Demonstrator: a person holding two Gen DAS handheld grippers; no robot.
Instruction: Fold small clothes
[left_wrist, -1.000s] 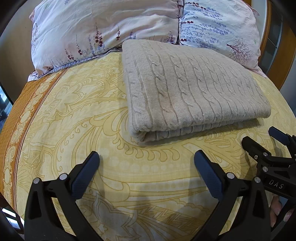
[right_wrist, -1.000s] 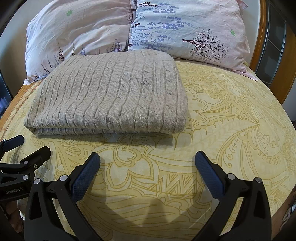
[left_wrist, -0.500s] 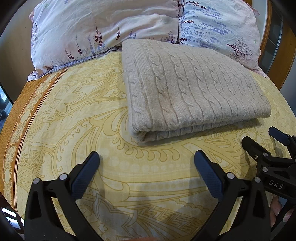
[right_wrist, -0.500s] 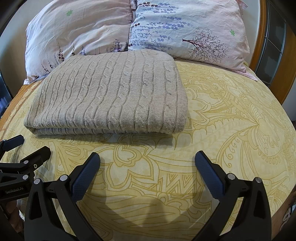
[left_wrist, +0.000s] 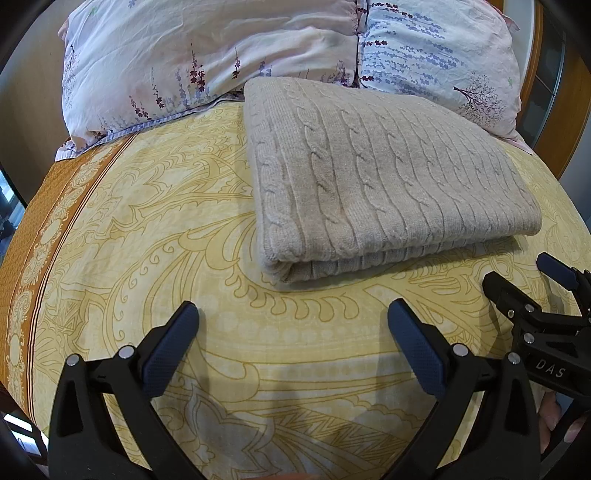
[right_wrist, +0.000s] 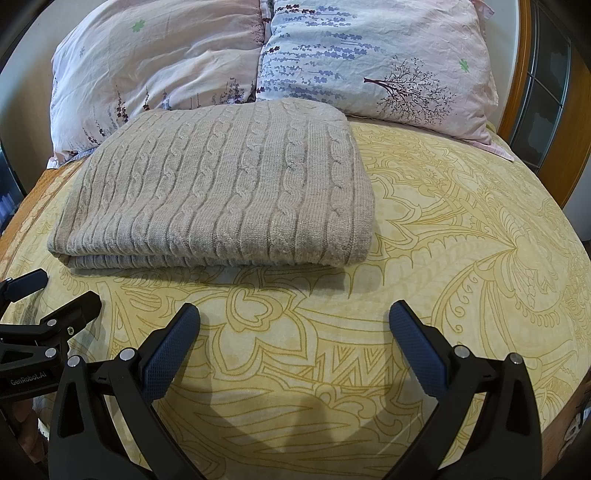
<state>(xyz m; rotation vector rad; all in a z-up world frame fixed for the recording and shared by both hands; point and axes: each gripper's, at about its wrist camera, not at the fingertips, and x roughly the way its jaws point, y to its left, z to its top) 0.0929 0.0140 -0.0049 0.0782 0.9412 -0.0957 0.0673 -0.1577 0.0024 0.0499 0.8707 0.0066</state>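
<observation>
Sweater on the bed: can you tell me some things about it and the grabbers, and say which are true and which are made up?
1. The sweater is folded into a flat block. True.
2. The left gripper is squeezing the sweater. False: it is open and holds nothing, apart from the sweater.
3. The sweater lies on a yellow bedspread. True.
4. The sweater is bright red. False: it is beige cable knit.
5. Two flowery pillows sit behind the sweater. True.
6. The right gripper is shut. False: its fingers are spread wide, with only bedspread between them.
</observation>
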